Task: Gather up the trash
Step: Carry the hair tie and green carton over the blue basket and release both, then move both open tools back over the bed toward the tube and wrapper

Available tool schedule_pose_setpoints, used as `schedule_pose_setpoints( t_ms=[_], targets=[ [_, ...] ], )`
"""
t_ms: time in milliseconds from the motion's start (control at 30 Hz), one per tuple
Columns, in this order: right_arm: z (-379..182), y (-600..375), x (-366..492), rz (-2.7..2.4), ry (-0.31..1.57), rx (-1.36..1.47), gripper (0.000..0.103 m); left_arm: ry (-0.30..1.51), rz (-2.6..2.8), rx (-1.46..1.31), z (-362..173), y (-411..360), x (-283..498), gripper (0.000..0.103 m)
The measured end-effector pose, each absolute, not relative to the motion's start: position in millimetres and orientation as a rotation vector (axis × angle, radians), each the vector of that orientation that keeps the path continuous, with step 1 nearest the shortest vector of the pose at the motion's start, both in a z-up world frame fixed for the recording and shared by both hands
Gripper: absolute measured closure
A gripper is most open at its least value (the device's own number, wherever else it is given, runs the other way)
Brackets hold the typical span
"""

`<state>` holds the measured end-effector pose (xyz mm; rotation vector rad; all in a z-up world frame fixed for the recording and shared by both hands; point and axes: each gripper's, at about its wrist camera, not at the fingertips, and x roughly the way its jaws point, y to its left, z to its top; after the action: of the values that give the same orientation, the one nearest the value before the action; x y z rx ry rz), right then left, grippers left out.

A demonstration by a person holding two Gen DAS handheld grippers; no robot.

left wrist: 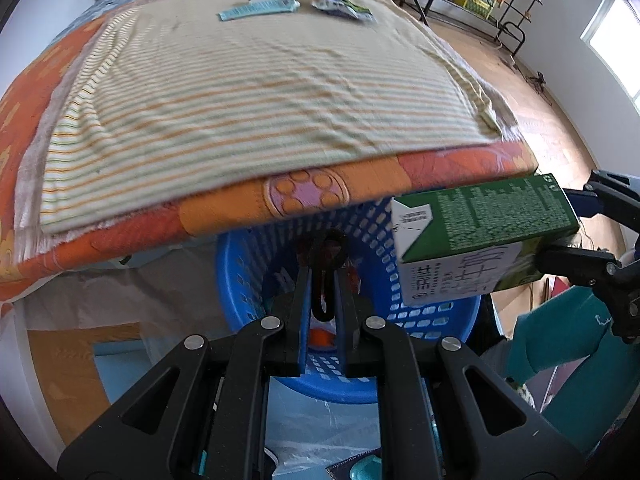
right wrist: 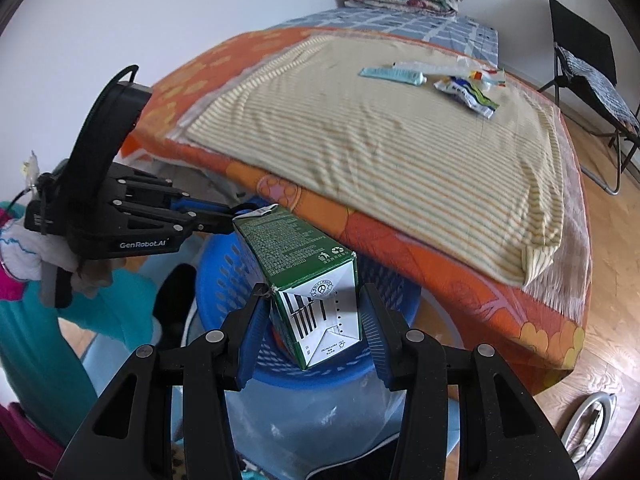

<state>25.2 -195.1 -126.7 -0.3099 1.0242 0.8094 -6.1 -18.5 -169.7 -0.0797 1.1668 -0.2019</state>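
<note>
right gripper (right wrist: 316, 328): jaws closed on the green-and-white drink carton (right wrist: 308, 276), pads pressing its two side faces near the bottom end; carton tilted, top end pointing far-left, held over the blue mesh bin (right wrist: 224, 264) beside the bed (right wrist: 440, 236). left gripper (left wrist: 325, 280): jaws clamped on a black elastic loop (left wrist: 328, 248), which runs between the pads and sticks out past the tips, also over the bin. more trash well apart on the far striped cloth (left wrist: 248, 92): teal tube (left wrist: 260, 8), crumpled wrapper (left wrist: 340, 4).
</note>
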Motion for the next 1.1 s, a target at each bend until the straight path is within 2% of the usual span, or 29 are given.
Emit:
schedule_pose_setpoints(
  t_ms=[567, 633, 667, 700, 833, 933, 1100],
  targets=[
    [-148.2, -191.1, 29.1, 0.791, 1.107, -0.330, 0.055, 1.198, -0.207, -0.080, -177.7, -20.8, -6.4, 0.094],
    [-148.6, -191.0, 30.0, 0.785, 1.110, -0.328, 0.055, 1.201, -0.209, -0.087, -178.1, -20.9, -5.7, 0.083],
    [-149.3, -190.6, 30.6, 0.778, 1.113, -0.332, 0.055, 1.198, -0.210, -0.092, -177.7, -20.6, -5.9, 0.071],
    [-149.7, -190.4, 30.9, 0.774, 1.116, -0.334, 0.055, 1.194, -0.210, -0.095, -177.1, -20.6, -6.1, 0.067],
    [-150.9, -189.6, 32.0, 0.762, 1.123, -0.341, 0.054, 1.196, -0.210, -0.094, -176.4, -21.1, -5.6, 0.067],
    [-150.4, -189.7, 33.1, 0.751, 1.121, -0.345, 0.048, 1.203, -0.206, -0.098, -177.7, -20.8, -4.7, 0.067],
    [-147.1, -190.3, 35.3, 0.734, 1.105, -0.346, 0.047, 1.197, -0.203, -0.110, -175.4, -19.9, -2.6, 0.066]
  ],
)
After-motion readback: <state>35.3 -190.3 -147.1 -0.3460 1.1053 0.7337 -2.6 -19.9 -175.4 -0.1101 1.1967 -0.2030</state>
